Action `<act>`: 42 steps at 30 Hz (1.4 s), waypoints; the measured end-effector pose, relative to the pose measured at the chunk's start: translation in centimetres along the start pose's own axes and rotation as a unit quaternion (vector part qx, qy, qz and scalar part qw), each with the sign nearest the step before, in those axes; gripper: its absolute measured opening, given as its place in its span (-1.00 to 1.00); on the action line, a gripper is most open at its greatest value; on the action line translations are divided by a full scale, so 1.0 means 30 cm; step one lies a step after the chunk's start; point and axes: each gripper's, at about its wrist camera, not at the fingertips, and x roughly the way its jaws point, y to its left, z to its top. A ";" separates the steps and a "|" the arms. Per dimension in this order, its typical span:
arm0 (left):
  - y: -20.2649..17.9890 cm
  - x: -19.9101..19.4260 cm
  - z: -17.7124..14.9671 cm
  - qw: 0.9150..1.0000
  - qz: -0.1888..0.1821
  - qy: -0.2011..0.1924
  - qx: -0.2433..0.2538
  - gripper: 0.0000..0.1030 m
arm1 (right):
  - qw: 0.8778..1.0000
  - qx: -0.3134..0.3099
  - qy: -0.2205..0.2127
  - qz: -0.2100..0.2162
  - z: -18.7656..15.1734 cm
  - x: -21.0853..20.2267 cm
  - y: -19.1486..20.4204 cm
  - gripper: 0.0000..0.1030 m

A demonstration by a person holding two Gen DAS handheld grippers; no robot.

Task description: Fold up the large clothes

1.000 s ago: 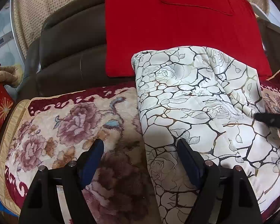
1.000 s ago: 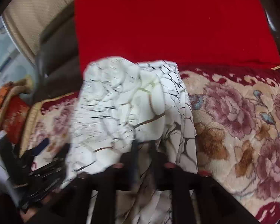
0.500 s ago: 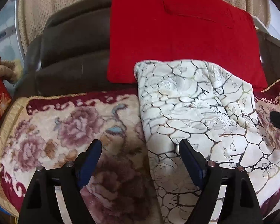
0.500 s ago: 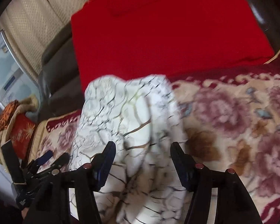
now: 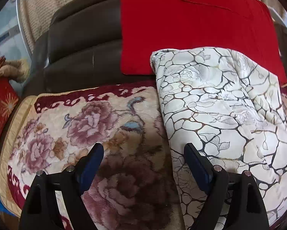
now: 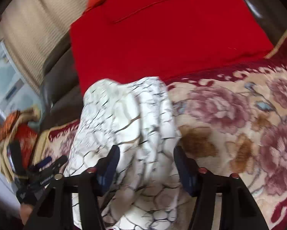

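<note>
Broadly, handling: the white garment (image 5: 216,115) looks soft, limp and light, a judgement from how it sags and bunches; it should drape from any single hold and slide over its own layers.
Surface grip: the cloth looks smooth and faintly glossy, so a shallow pinch may slip; a deep bite on doubled cloth seems safer.
Where to take hold: at an edge or corner of the folded stack, not mid-panel; the long left edge beside the floral blanket (image 5: 70,126) and the far corner toward the red cushion (image 5: 191,30) look the most reachable.
Appearance: ivory ground with a dark, branching crackle print and pale rose outlines; lying as a long folded slab, smooth on top in the left wrist view, ridged and bunched along its near end in the right wrist view (image 6: 130,118).
Location: on the floral blanket, right of its middle as the left wrist view shows it, far end touching the lower edge of the red cushion.
Left gripper (image 5: 143,166): jaws wide apart, nothing between the pads; the right finger hangs over the garment's left edge, the left finger over bare blanket.
Right gripper (image 6: 145,164): jaws apart and just closing inward, bunched cloth between them; pads not visibly pressing yet, the view being blurred.
Surroundings: dark leather sofa back (image 5: 82,44) behind the blanket.
</note>
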 end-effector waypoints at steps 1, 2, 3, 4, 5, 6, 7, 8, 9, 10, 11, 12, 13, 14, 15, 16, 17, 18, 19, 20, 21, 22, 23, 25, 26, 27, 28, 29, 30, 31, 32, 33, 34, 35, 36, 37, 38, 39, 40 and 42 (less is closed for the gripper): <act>-0.003 -0.001 0.000 1.000 0.002 -0.001 0.003 0.67 | 1.000 -0.011 0.001 0.000 -0.005 0.004 0.014 0.02; -0.006 -0.001 0.000 1.000 0.003 -0.002 0.005 0.67 | 1.000 -0.022 0.006 0.001 -0.012 0.013 0.029 -0.11; -0.006 -0.001 0.001 1.000 0.002 -0.002 0.005 0.67 | 0.999 -0.030 0.015 0.000 -0.018 0.026 0.040 -0.17; -0.006 0.000 0.001 1.000 0.001 -0.002 0.004 0.67 | 0.999 -0.033 0.023 -0.003 -0.026 0.039 0.044 -0.18; -0.007 0.002 0.002 1.000 0.000 -0.001 0.003 0.67 | 0.999 -0.036 0.033 -0.008 -0.033 0.055 0.045 -0.18; -0.008 0.004 0.001 1.000 -0.001 -0.001 0.003 0.67 | 0.998 -0.037 0.046 -0.011 -0.038 0.075 0.040 -0.17; -0.010 0.005 0.001 1.000 0.000 -0.002 0.004 0.67 | 0.998 -0.035 0.048 -0.010 -0.037 0.081 0.034 -0.17; -0.012 0.004 0.000 1.000 0.002 -0.004 0.006 0.67 | 0.998 -0.030 0.048 -0.003 -0.034 0.080 0.026 -0.17; -0.013 0.003 0.000 1.000 0.002 -0.005 0.007 0.67 | 0.998 -0.026 0.048 0.002 -0.034 0.077 0.017 -0.17; -0.012 0.003 0.000 1.000 0.001 -0.005 0.007 0.67 | 0.999 -0.020 0.049 0.009 -0.031 0.071 0.009 -0.17; -0.012 0.003 0.000 1.000 0.001 -0.004 0.006 0.67 | 0.999 -0.012 0.048 0.018 -0.029 0.063 -0.002 -0.16; -0.012 0.002 0.001 1.000 0.000 -0.004 0.005 0.67 | 0.999 -0.006 0.047 0.024 -0.025 0.058 -0.010 -0.15; -0.012 0.002 0.002 1.000 -0.001 -0.003 0.004 0.67 | 0.999 -0.001 0.043 0.033 -0.020 0.046 -0.018 -0.13; -0.012 0.001 0.005 1.000 -0.003 -0.003 0.005 0.67 | 0.999 0.002 0.036 0.040 -0.014 0.033 -0.025 -0.02; -0.011 0.000 0.007 1.000 -0.007 -0.003 0.006 0.67 | 0.999 0.007 0.023 0.045 -0.007 0.016 -0.038 0.13; -0.012 -0.002 0.010 1.000 -0.014 -0.003 0.007 0.67 | 0.999 0.012 0.016 0.045 0.001 0.013 -0.048 0.21; -0.010 -0.003 0.014 1.000 -0.024 -0.002 0.009 0.67 | 0.999 0.021 0.010 0.049 0.009 0.008 -0.066 0.31; -0.011 -0.006 0.019 0.999 -0.039 -0.001 0.012 0.67 | 0.998 0.033 0.008 0.056 0.016 0.008 -0.085 0.31; -0.010 -0.008 0.022 0.999 -0.049 -0.001 0.015 0.67 | 0.997 0.045 0.006 0.062 0.018 0.004 -0.101 0.31; -0.005 -0.014 0.029 0.998 -0.066 -0.003 0.015 0.67 | 0.995 0.065 0.007 0.071 0.023 0.006 -0.130 0.32; 0.002 -0.019 0.033 0.997 -0.081 -0.005 0.011 0.67 | 0.994 0.078 0.010 0.077 0.026 0.009 -0.150 0.33; 0.013 -0.023 0.038 0.995 -0.102 -0.006 0.006 0.68 | 0.992 0.093 0.014 0.087 0.029 0.015 -0.173 0.33; 0.024 -0.024 0.045 0.991 -0.137 -0.001 0.001 0.72 | 0.989 0.110 0.020 0.100 0.029 0.026 -0.200 0.33; 0.034 -0.013 0.049 0.980 -0.197 0.016 -0.004 0.74 | 0.984 0.131 0.030 0.119 0.029 0.045 -0.232 0.33; 0.035 -0.001 0.049 0.973 -0.230 0.031 -0.008 0.74 | 0.981 0.140 0.035 0.130 0.029 0.058 -0.244 0.33; 0.033 0.013 0.048 0.964 -0.262 0.049 -0.011 0.73 | 0.979 0.145 0.038 0.137 0.030 0.068 -0.250 0.33; 0.029 0.029 0.046 0.956 -0.286 0.065 -0.015 0.74 | 0.977 0.151 0.043 0.148 0.028 0.082 -0.257 0.33; 0.027 0.041 0.044 0.952 -0.297 0.074 -0.018 0.74 | 0.975 0.153 0.047 0.153 0.028 0.094 -0.259 0.34; 0.024 0.060 0.041 0.947 -0.309 0.087 -0.022 0.74 | 0.973 0.156 0.055 0.160 0.027 0.113 -0.258 0.34; 0.023 0.078 0.038 0.942 -0.319 0.097 -0.028 0.74 | 0.971 0.159 0.062 0.166 0.025 0.125 -0.263 0.34; 0.025 0.104 0.036 0.934 -0.335 0.113 -0.042 0.74 | 0.969 0.163 0.070 0.174 0.022 0.142 -0.263 0.34; 0.029 0.124 0.034 0.926 -0.351 0.126 -0.055 0.76 | 0.968 0.162 0.076 0.176 0.021 0.157 -0.257 0.35; 0.036 0.138 0.031 0.921 -0.360 0.131 -0.066 0.79 | 0.969 0.159 0.079 0.173 0.020 0.163 -0.249 0.36; 0.042 0.153 0.032 0.917 -0.367 0.135 -0.077 0.80 | 0.970 0.151 0.081 0.171 0.022 0.171 -0.237 0.40; 0.044 0.162 0.032 0.915 -0.370 0.138 -0.083 0.80 | 0.971 0.143 0.081 0.173 0.023 0.175 -0.225 0.46; 0.042 0.172 0.032 0.912 -0.374 0.141 -0.088 0.82 | 0.972 0.137 0.077 0.176 0.023 0.174 -0.215 0.50; 0.040 0.180 0.033 0.911 -0.377 0.143 -0.091 0.85 | 0.972 0.132 0.074 0.179 0.021 0.171 -0.203 0.57; 0.035 0.184 0.034 0.909 -0.380 0.143 -0.092 0.90 | 0.973 0.128 0.072 0.178 0.020 0.174 -0.194 0.58; 0.026 0.189 0.035 0.908 -0.383 0.143 -0.092 0.92 | 0.974 0.124 0.071 0.177 0.020 0.180 -0.185 0.58; 0.012 0.196 0.040 0.906 -0.387 0.144 -0.091 0.97 | 0.973 0.120 0.065 0.185 0.018 0.187 -0.173 0.58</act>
